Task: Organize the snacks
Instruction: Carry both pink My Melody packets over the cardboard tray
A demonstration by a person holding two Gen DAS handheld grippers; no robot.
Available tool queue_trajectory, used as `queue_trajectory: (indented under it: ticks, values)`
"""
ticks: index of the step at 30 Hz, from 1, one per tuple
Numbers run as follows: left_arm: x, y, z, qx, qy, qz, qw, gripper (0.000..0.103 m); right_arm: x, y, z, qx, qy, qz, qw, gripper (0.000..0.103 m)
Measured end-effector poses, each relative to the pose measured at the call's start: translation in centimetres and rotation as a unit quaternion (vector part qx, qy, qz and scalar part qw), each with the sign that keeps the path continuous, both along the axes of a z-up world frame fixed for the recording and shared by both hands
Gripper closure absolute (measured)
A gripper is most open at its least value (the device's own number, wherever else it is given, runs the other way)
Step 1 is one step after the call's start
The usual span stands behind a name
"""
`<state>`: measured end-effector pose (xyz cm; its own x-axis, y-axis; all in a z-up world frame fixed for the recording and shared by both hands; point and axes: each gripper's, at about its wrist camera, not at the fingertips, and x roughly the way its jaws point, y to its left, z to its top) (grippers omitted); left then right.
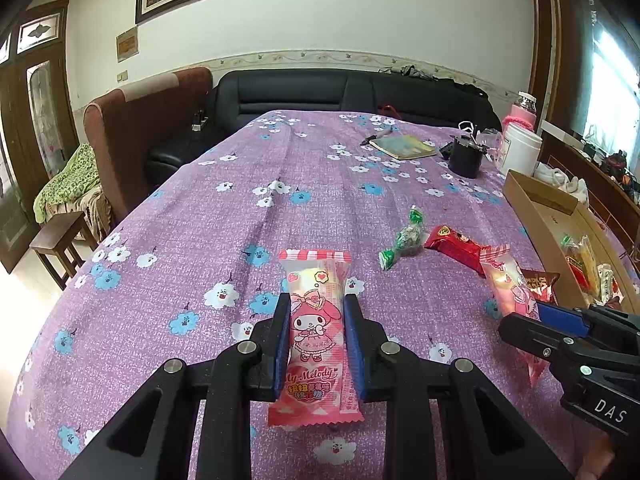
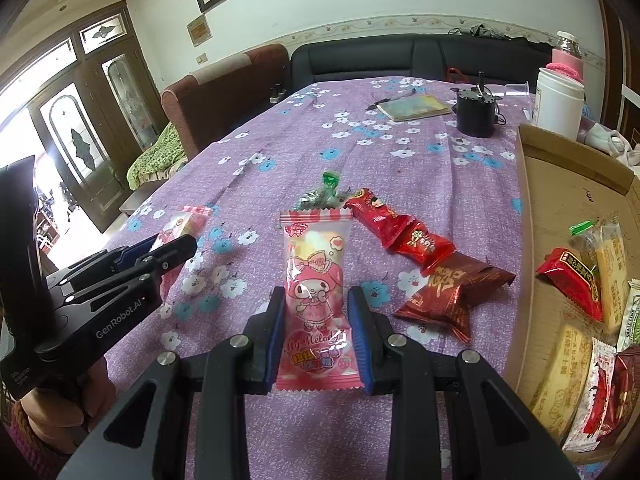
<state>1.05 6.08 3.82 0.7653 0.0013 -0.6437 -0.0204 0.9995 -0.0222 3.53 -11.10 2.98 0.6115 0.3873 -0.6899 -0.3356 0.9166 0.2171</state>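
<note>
Gripping a pink candy packet (image 1: pixel 316 332) mid-body, left tool (image 1: pixel 316 340) sits above the tabletop (image 1: pixel 160 240); right tool (image 2: pixel 316 336) clamps its twin (image 2: pixel 316 300). Both light, crinkly, prob. slippery; box (image 2: pixel 560 184) w/ snacks lies right.

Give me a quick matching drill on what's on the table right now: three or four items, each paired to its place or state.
Things:
1. pink My Melody packet
2. green twist candy
3. cardboard box
4. notebook

Places or states:
A. far end of the table, beside a pen
B. between the left gripper's pads
C. holds sorted snacks
D. loose on the cloth beside a red packet

Pairs: 1-B, 2-D, 3-C, 4-A
</note>
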Motion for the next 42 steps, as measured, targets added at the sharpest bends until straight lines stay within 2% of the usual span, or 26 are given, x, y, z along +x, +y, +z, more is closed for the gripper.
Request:
queue_trajectory:
  ticks: [9,19,26,31,35,42]
  values:
    - [-0.1,0.1,0.4,-0.007,-0.015,0.0,0.9999,0.077,0.1,-0.4,0.7,-0.017,-0.017,-0.023,0.999,0.074]
    - [-0.9,-0.3,1.1,-0.011,-0.03,-0.007,0.9995,0.077,-1.3,-1.8,3.9,-0.024,-0.045,-0.05,0.997,0.074]
    - [-2.1,-2.6,3.1,-0.002,-0.034,-0.038,0.9987,0.077,-2.3,-6.1,5.9,-0.025,-0.066,-0.079,0.994,0.074]
    - [-2.4,-6.7,5.5,-0.005,-0.044,-0.084,0.9955,0.077,-1.7,-11.9,6.8,-0.003,-0.072,-0.122,0.99,0.074]
    - [-2.1,-11.1,6.2,-0.019,-0.04,-0.127,0.9909,0.077,-1.2,-16.7,5.9,0.035,-0.06,-0.164,0.984,0.074]
    - [-0.1,-20.5,5.4,-0.061,0.006,-0.206,0.9767,0.078,-0.1,-22.6,4.3,0.067,-0.027,-0.217,0.973,0.074]
